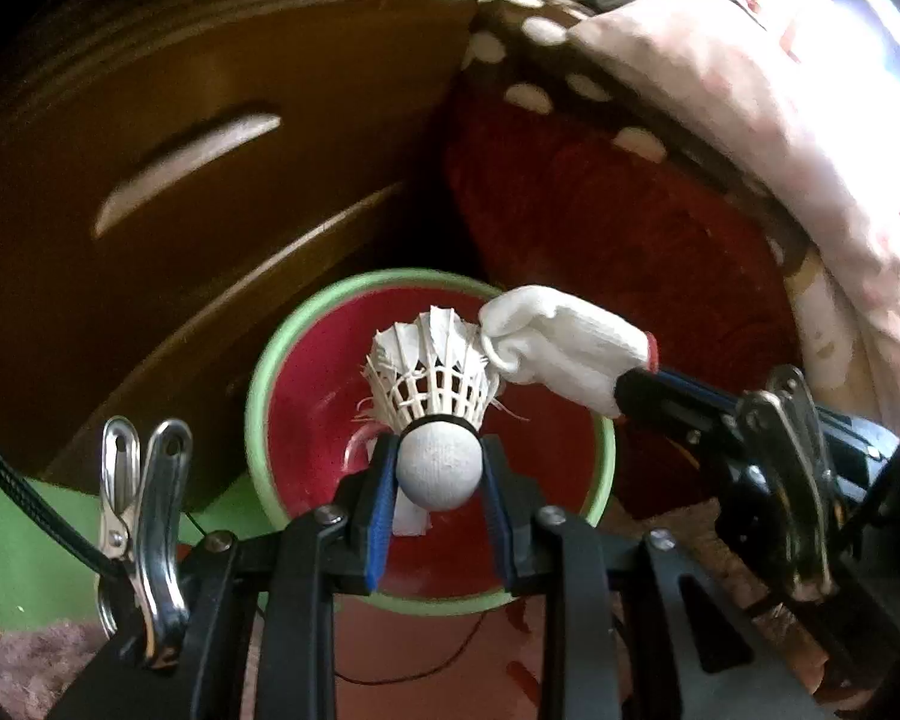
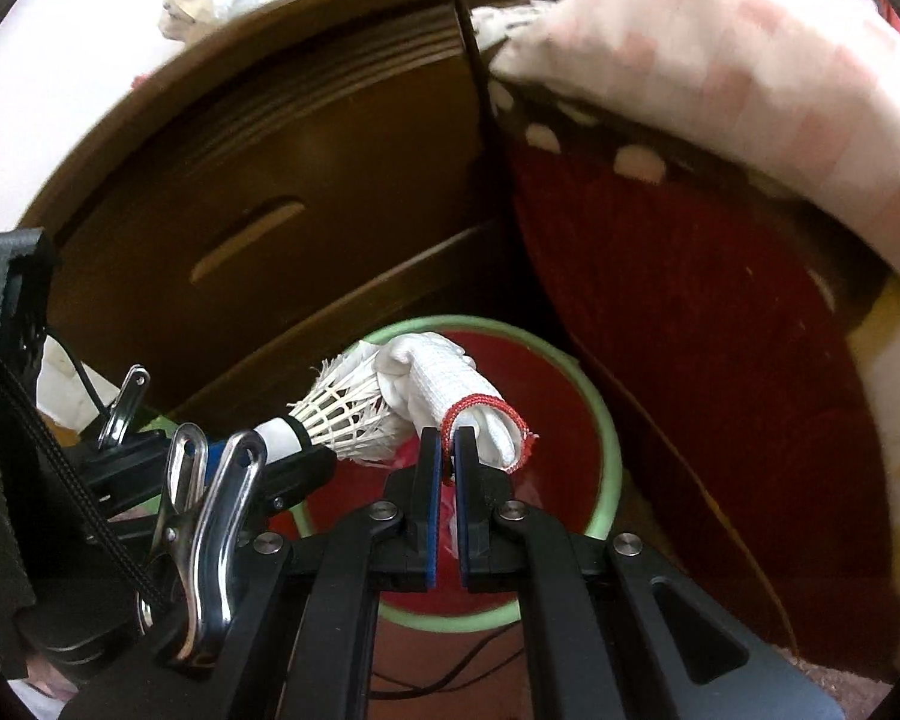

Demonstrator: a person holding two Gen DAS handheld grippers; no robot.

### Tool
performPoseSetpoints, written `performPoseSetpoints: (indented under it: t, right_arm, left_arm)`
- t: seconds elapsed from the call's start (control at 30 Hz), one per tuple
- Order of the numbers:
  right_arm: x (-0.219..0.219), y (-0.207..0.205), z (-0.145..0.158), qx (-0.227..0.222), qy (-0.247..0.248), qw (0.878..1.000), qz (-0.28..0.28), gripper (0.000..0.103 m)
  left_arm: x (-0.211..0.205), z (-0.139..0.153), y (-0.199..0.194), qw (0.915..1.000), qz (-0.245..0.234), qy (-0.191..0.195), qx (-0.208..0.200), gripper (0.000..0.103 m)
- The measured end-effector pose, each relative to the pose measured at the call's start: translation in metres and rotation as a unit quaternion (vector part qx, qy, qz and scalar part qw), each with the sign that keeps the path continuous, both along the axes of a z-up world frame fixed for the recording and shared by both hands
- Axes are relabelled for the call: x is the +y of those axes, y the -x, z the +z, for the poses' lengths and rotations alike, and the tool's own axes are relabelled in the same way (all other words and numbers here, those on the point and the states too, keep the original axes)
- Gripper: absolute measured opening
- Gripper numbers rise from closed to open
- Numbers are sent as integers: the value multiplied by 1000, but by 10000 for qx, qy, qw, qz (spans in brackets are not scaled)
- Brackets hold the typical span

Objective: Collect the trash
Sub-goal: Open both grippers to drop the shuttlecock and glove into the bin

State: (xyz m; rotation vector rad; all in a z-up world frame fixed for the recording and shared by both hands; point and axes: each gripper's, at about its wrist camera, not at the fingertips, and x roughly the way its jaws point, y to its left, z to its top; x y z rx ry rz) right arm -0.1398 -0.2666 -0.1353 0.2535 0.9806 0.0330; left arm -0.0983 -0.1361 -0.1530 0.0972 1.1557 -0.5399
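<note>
Both tools are clamping trash over the bin (image 1: 270, 360) — left tool (image 1: 438, 480) on a shuttlecock (image 1: 432, 372), right tool (image 2: 448, 468) on a glove (image 2: 450, 396) — and the touching pieces are risking snagging, spilling past the rim.

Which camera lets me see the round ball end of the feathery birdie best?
The left wrist view. There the white feathered shuttlecock faces the camera, its round grey-white cork tip squeezed between the left gripper and its blue pads. The right wrist view shows the shuttlecock sideways: feathers and white band show, the round tip stays hidden.
</note>
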Motion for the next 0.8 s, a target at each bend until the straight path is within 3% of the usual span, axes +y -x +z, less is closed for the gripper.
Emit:
performPoseSetpoints:
  t: [0.43, 0.8]
  right_arm:
    - [1, -9, -14, 178, 7, 9998, -14, 5]
    - [-4, -10, -17, 168, -102, 9998, 43, 5]
  left_arm:
    - [2, -21, -7, 9995, 111, -197, 202, 27]
    - [6, -22, -6, 9995, 74, -211, 225, 28]
